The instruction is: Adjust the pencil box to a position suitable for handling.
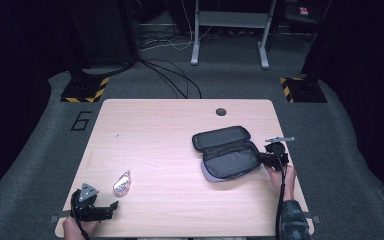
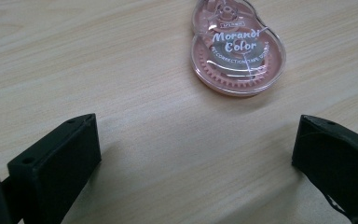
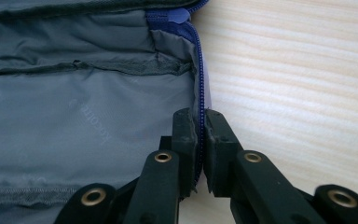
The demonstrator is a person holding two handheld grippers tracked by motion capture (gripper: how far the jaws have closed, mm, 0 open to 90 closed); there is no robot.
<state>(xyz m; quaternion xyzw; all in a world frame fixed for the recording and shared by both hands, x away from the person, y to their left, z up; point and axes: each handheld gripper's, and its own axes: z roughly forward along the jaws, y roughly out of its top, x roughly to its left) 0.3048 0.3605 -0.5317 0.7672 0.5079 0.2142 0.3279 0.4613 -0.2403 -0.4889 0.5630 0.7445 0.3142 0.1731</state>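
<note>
**Right gripper bites the case rim, left gripper waits wide by the tape**

Down at the near left corner of the pale wood-grain table (image 1: 170, 125), the left gripper (image 1: 111, 205) lies low by the front edge, its two black jaws spread wide with bare wood between them. Just beyond it, one pink, see-through, gourd-shaped plastic correction tape dispenser (image 2: 237, 51) lies flat, untouched, toothed wheel visible through its shell and "Morandi Color" printed across it. Plenty of open board all round it, and the whole left half of the table is free.

Over to the right, the person's right hand (image 1: 282, 177) comes in near the table's right edge, and the right gripper (image 3: 200, 140) is pressed together on the open rim of one dark soft fabric pencil case (image 1: 227, 152), its blue zipper (image 3: 199, 70) edge pinched between the jaws. The case lies unzipped and folded open right of centre, showing a grey, creased cloth lining. Little room between it and the right edge.

Farther back, a single dark round hole (image 1: 221, 111) sits near the far edge. Beyond the table are grey carpet, loose black cables (image 1: 172, 75) and two yellow-and-black striped bases (image 1: 85, 90).
</note>
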